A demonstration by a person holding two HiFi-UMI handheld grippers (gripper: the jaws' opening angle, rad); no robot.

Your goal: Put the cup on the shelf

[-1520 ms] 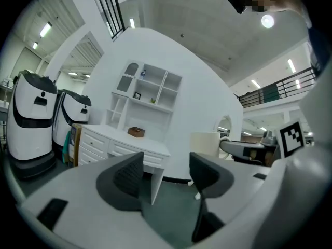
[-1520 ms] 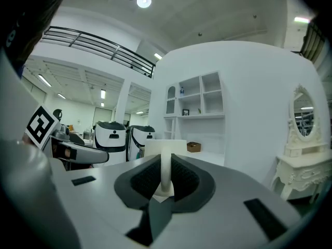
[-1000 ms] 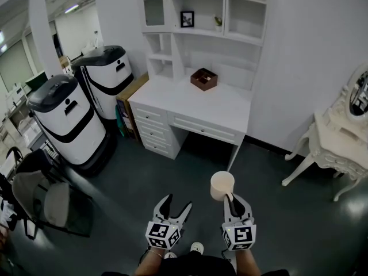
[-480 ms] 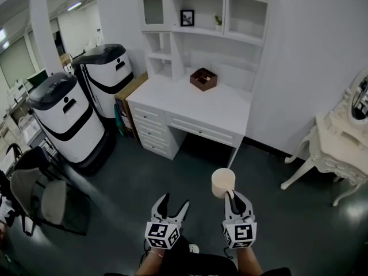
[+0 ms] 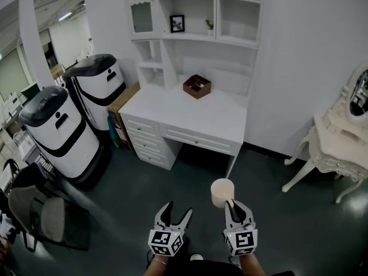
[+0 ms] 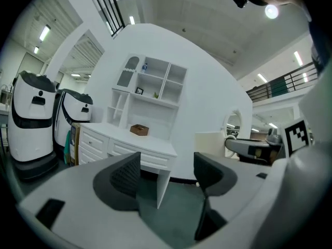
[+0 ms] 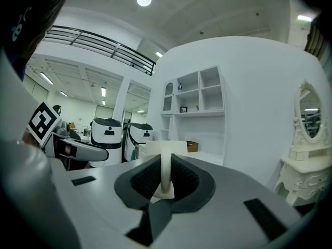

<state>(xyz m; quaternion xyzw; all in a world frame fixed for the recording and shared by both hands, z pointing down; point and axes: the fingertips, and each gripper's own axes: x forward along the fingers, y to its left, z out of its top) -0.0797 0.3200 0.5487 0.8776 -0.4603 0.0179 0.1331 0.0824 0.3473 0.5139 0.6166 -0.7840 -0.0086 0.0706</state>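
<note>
Presently the right gripper [image 5: 232, 204] is clamping the cup [image 5: 222, 192] by its handle, holding it upright and well short of the desk [image 5: 190, 111], evidently for carriage. The left gripper [image 5: 174, 214] is hanging released and empty, unneeded. The shelf [image 5: 190, 36] above the desk is awaiting the cup.

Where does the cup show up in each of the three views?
Head view: cup low centre-right, over the floor.
Left gripper view: cup right of centre, beside the jaws.
Right gripper view: cup central, handle between the jaws.
Shared landmark: brown box on the desk.
</note>
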